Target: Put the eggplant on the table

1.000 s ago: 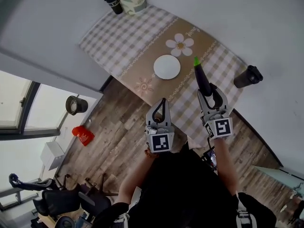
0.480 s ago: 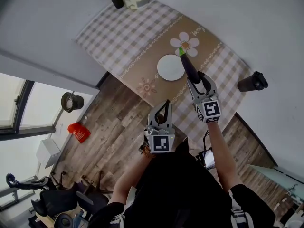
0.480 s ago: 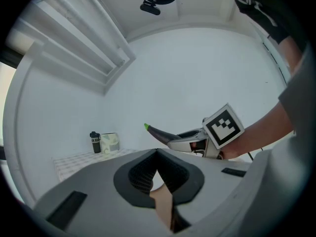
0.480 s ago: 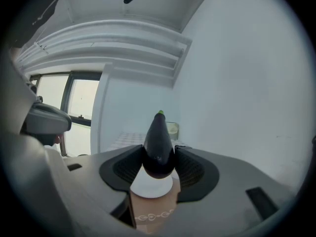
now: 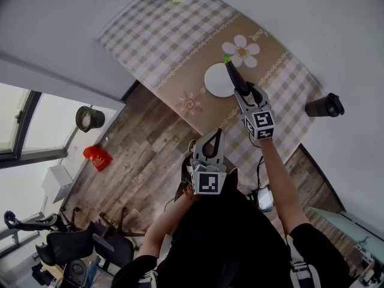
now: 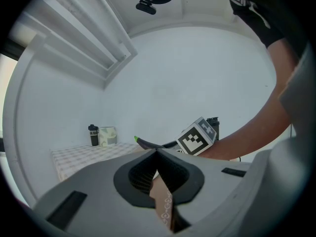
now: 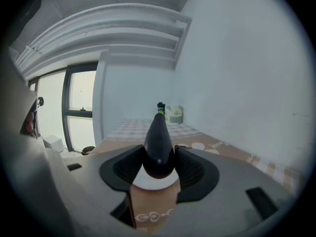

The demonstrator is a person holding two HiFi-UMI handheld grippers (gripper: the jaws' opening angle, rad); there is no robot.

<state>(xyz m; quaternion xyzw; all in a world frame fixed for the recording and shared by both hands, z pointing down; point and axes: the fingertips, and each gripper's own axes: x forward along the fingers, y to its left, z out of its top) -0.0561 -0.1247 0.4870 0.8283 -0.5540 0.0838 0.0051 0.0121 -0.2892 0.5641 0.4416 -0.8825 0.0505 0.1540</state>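
**A:** What carries everything?

**B:** The bench [image 5: 156, 35], under a checked cloth. The right gripper [image 5: 248, 92] reaches in over its near edge. The left gripper [image 5: 216, 135] hangs back over the floor, jaws pressed together on nothing.

**A:** So the right one is nearer?

**B:** Yes, and it is the loaded one. Its jaws are clamped on the fat end of the eggplant [image 5: 235, 77].

**A:** Which way does it lie?

**B:** Its long axis runs straight out from the jaws, with the green stem pointing towards the far edge. It is above the white plate [image 5: 213, 84], mid-bench. I judge that lowering it beside the plate would finish the job.
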